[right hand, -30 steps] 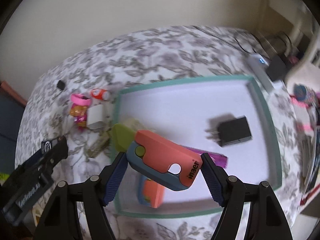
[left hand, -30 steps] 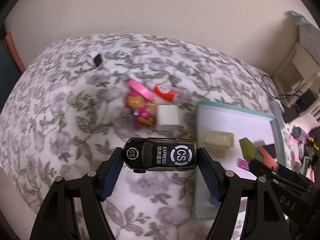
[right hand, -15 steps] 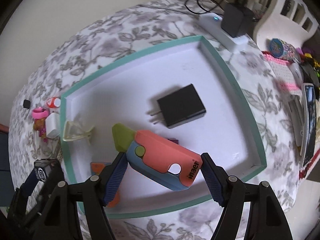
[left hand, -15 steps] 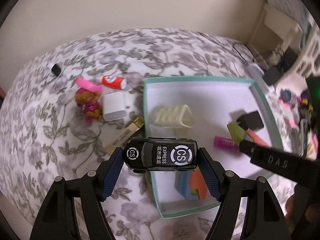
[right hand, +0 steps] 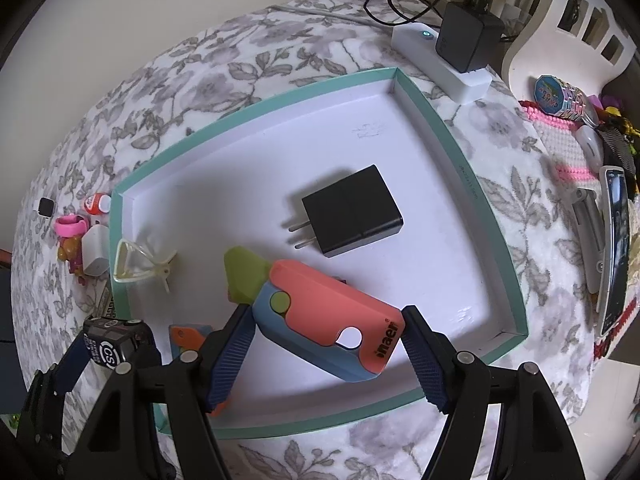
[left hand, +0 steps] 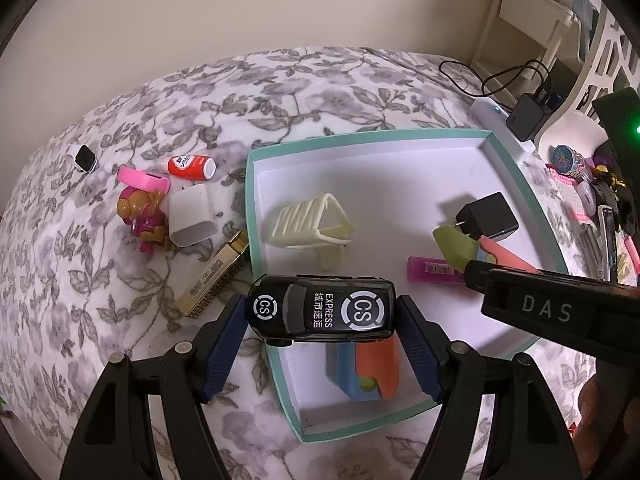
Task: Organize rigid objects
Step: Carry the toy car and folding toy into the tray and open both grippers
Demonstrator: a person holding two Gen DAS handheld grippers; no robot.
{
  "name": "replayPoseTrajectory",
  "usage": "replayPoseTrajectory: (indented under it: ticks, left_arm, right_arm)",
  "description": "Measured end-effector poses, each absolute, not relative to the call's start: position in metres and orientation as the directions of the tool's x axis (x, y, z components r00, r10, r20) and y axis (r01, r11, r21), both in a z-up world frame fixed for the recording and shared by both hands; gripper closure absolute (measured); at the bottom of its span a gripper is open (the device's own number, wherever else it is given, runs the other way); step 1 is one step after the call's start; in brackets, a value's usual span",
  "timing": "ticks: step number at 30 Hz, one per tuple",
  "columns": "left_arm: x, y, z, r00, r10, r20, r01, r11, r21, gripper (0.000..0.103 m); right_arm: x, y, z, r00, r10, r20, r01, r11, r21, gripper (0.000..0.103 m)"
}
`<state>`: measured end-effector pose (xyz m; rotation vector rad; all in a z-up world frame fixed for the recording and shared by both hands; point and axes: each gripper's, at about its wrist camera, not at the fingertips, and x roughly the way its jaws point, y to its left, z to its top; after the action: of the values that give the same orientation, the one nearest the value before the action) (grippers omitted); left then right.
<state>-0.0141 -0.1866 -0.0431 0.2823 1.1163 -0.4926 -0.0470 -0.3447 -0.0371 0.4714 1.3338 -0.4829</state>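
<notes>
My left gripper (left hand: pixel 322 340) is shut on a black toy car (left hand: pixel 322 310) marked "CS EXPRESS", held over the near left wall of the teal-rimmed white tray (left hand: pixel 368 134). My right gripper (right hand: pixel 326 350) is shut on a pink, blue and green toy knife (right hand: pixel 320 316) above the tray (right hand: pixel 256 102) floor. In the tray lie a black plug adapter (right hand: pixel 352 210), a cream clip (left hand: pixel 312 220), a magenta lighter (left hand: pixel 434 270) and a second blue and orange toy (left hand: pixel 368 370). The left gripper and car (right hand: pixel 110 346) show at lower left in the right wrist view.
On the floral cloth left of the tray lie a gold box (left hand: pixel 214 274), a white charger (left hand: pixel 191 220), a pink figure (left hand: pixel 144 216), a red-and-white tube (left hand: pixel 191 167) and a small watch (left hand: pixel 83 157). A power strip with a black plug (right hand: pixel 460 46) and clutter (right hand: pixel 600 216) sit to the right.
Both grippers have swung over the tray with their loads still held, mostly in the first half second. The right wrist view now looks more steeply down onto the tray floor.
</notes>
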Motion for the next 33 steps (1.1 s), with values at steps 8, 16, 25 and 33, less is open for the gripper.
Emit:
replayPoseTrajectory:
  ticks: [8,16,25,33]
  left_arm:
    - [-0.01,-0.184,-0.047,0.348,-0.219,-0.911,0.504,0.864,-0.016,0.027]
    - [-0.004,-0.175,-0.042,0.362,-0.226,-0.904,0.46,0.887,-0.038,0.027]
    - [0.018,-0.139,-0.036,0.395,-0.188,-0.899,0.301,0.951,-0.067,0.027]
    - [0.038,-0.098,-0.047,0.376,-0.107,-0.92,0.119,0.991,-0.066,0.027]
  right_arm:
    - [-0.046,-0.344,-0.038,0.167,-0.054,-0.985,0.582,0.812,0.054,0.026]
    - [-0.045,-0.344,-0.04,0.162,-0.048,-0.986,0.579,0.813,0.056,0.026]
    - [-0.041,-0.339,-0.042,0.153,-0.05,-0.987,0.555,0.831,0.044,0.026]
    - [-0.038,-0.337,-0.043,0.151,-0.055,-0.987,0.542,0.839,0.036,0.026]
